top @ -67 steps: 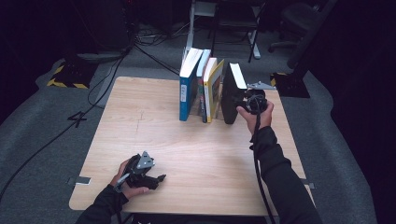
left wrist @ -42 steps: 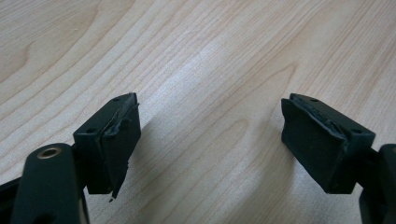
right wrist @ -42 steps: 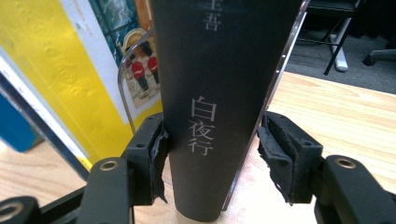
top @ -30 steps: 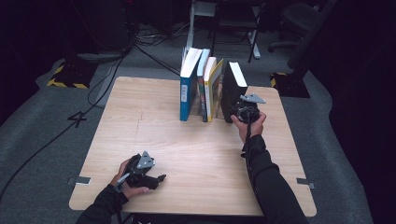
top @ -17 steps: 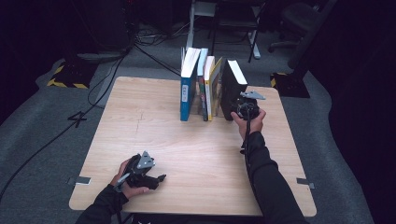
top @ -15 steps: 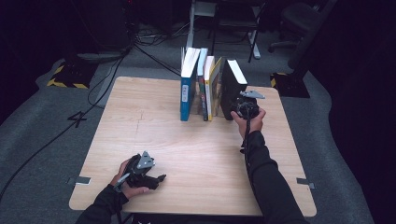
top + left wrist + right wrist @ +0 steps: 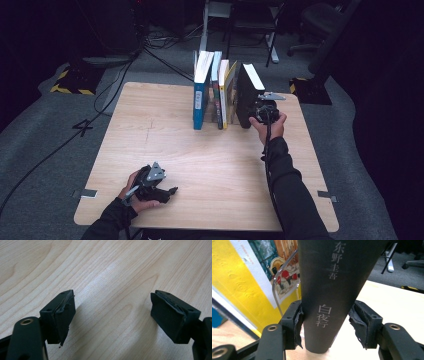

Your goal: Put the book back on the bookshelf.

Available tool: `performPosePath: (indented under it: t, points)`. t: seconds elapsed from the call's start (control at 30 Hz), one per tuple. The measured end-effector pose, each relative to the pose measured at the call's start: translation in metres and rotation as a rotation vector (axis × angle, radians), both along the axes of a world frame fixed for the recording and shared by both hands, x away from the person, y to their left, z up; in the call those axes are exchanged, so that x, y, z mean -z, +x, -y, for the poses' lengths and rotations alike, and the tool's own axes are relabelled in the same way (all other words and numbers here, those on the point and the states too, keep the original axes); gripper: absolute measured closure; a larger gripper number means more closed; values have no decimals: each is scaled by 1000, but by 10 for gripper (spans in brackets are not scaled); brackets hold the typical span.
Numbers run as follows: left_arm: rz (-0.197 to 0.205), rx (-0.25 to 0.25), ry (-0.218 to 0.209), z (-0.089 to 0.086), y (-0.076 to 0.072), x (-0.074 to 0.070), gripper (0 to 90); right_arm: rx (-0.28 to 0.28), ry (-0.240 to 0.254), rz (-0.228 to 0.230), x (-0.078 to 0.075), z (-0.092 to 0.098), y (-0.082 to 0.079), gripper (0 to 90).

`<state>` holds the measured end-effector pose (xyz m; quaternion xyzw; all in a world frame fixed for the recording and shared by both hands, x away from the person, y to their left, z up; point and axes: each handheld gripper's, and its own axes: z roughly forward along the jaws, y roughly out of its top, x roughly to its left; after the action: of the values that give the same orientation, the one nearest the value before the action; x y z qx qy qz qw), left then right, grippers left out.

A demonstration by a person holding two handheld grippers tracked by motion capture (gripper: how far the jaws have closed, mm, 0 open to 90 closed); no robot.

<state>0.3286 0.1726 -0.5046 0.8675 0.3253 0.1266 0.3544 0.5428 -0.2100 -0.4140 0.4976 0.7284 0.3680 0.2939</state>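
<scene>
From the high view, the right tool (image 7: pixel 260 111) is pressing against the spine of a black book (image 7: pixel 247 95) standing at the right end of a row of books (image 7: pixel 214 90) on the table (image 7: pixel 215 165), while the left tool (image 7: pixel 156 184) is resting near the front edge. In the left gripper view, the left tool (image 7: pixel 112 312) is gaping wide over bare wood, holding nothing. In the right gripper view, the right tool (image 7: pixel 325 323) is closing both pads on the black book (image 7: pixel 332 290), beside a yellow book (image 7: pixel 239 290).
</scene>
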Motion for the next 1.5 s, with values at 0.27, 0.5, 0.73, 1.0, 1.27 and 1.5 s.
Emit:
performPosePath:
  t: [0.27, 0.5, 0.73, 1.0, 1.27, 1.5]
  points:
    - [0, 0, 0, 0, 0, 0, 199, -61, -50, -18, -6, 5, -7, 452]
    - [0, 0, 0, 0, 0, 0, 199, -100, -50, -6, -10, 16, -16, 416]
    - [1, 0, 0, 0, 0, 0, 198, -127, -62, -9, -11, 20, -24, 404]
    - [0, 0, 0, 0, 0, 0, 199, -178, -95, -16, -12, 24, -34, 401]
    - [0, 0, -1, 0, 0, 0, 198, -215, -125, -37, -14, 27, -43, 387]
    - [0, 0, -1, 0, 0, 0, 198, -270, -154, -50, -14, 30, -54, 355]
